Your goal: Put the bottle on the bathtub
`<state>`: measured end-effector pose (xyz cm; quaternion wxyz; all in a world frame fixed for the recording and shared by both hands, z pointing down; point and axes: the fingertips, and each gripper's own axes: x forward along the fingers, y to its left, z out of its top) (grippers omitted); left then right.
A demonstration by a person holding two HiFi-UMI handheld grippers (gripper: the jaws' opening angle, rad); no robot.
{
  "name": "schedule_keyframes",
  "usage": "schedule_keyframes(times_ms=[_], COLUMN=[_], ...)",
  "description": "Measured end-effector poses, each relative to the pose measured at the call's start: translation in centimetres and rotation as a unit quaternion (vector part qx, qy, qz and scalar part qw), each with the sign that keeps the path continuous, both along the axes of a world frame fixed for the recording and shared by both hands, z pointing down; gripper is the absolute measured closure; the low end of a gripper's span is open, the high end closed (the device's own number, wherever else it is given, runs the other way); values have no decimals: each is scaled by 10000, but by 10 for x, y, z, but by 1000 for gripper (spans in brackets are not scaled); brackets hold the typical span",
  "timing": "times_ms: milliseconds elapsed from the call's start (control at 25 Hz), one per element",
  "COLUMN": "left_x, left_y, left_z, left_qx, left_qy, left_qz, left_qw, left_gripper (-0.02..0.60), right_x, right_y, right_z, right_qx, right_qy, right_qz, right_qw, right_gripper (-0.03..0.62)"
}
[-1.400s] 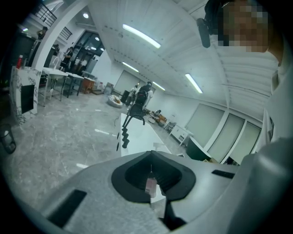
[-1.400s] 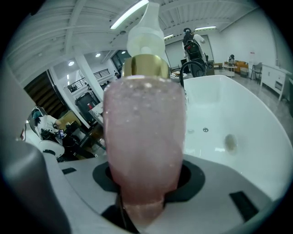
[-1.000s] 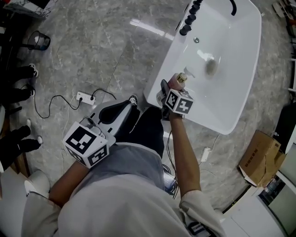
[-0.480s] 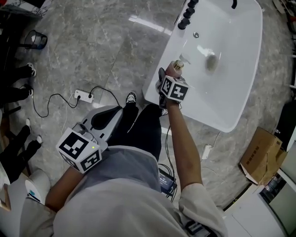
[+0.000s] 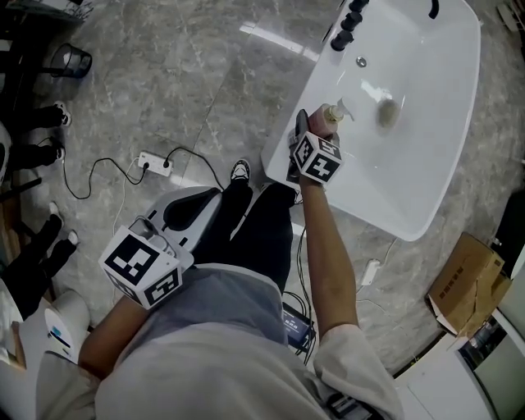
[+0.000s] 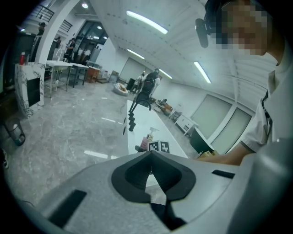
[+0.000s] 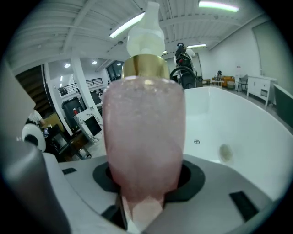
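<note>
- My right gripper (image 5: 313, 135) is clamped on the bottle (image 7: 144, 132). Its jaws press the lower sides of the pink, frosted body, and the gold collar and white pump stand up above them.
- From the head view I see the bottle (image 5: 331, 115) roughly upright over the near edge of the bathtub (image 5: 426, 123), on the inner side of the rim. I cannot tell whether its base touches the tub.
- My left gripper (image 6: 151, 157) has its jaws together with nothing between them. It hangs low beside my left leg, well apart from the tub.
- Black tap knobs (image 5: 349, 20) line the same rim further along, well apart from the bottle.
- The drain (image 5: 387, 111) lies in the tub floor just beyond the bottle, and a small round overflow fitting (image 5: 361, 61) sits on the wall above it.
- On the grey marble floor (image 5: 189, 74) a white power strip (image 5: 154, 164) with its black cable lies near my shoe (image 5: 239, 171).
- A cardboard box (image 5: 459, 283) stands past the tub's near end.
- A wire basket (image 5: 70, 59) is far off at the left.
</note>
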<state>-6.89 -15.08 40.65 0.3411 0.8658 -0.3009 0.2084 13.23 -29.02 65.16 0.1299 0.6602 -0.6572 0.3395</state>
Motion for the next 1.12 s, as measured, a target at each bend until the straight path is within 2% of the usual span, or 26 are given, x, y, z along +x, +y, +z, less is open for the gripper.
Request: schedule_keyframes(times_ms=[160,440,1120], left_x=[1,8,11], left_y=[-1,-1,0], left_z=[5,7,3], left_qx=[-13,-13,-18], left_qy=[-40,48,183], left_qz=[-27,117,204], left_qw=[10000,9999,9996], left_gripper=[578,578,578], right_x=[6,5,-11], right_y=[-1,5,33], right_z=[3,1,1], right_qx=[257,525,338], right_qy=[379,291,331], right_qz=[233,458,-20], right_qw=[9987,9971,9989], right_gripper=[398,396,388])
